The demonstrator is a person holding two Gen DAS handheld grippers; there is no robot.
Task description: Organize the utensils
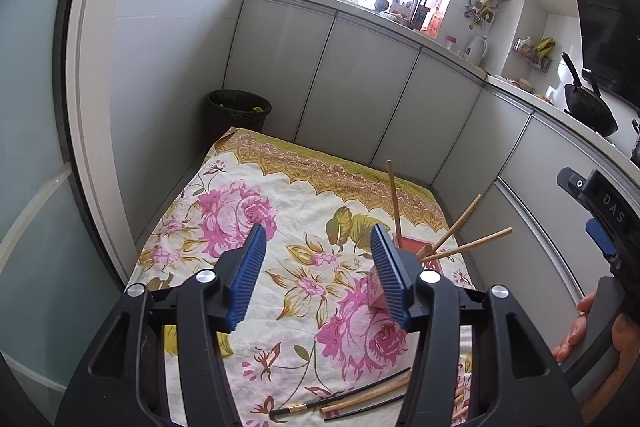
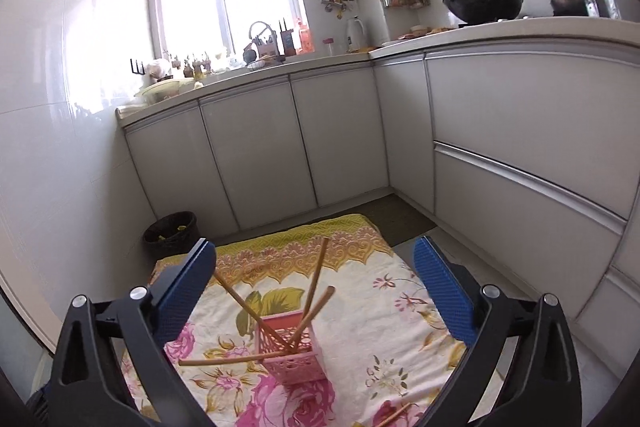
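A pink slotted holder (image 2: 294, 351) stands on the floral cloth (image 2: 360, 327) and holds several wooden chopsticks (image 2: 316, 277) that lean outward. In the left wrist view the holder (image 1: 416, 247) sits just behind the right finger, with chopsticks (image 1: 460, 223) sticking out. Loose wooden chopsticks (image 1: 360, 397) and a black pair (image 1: 340, 393) lie on the cloth near the front edge. My left gripper (image 1: 318, 251) is open and empty above the cloth. My right gripper (image 2: 316, 277) is open and empty, above and in front of the holder; it shows at the right of the left wrist view (image 1: 600, 223).
The cloth (image 1: 280, 207) covers a low surface in a kitchen corner. A black bin (image 1: 239, 111) stands behind it by the wall. Grey cabinets (image 2: 340, 135) and a cluttered counter (image 2: 280, 63) run along the back and right. A wok (image 2: 480, 3) sits on the stove.
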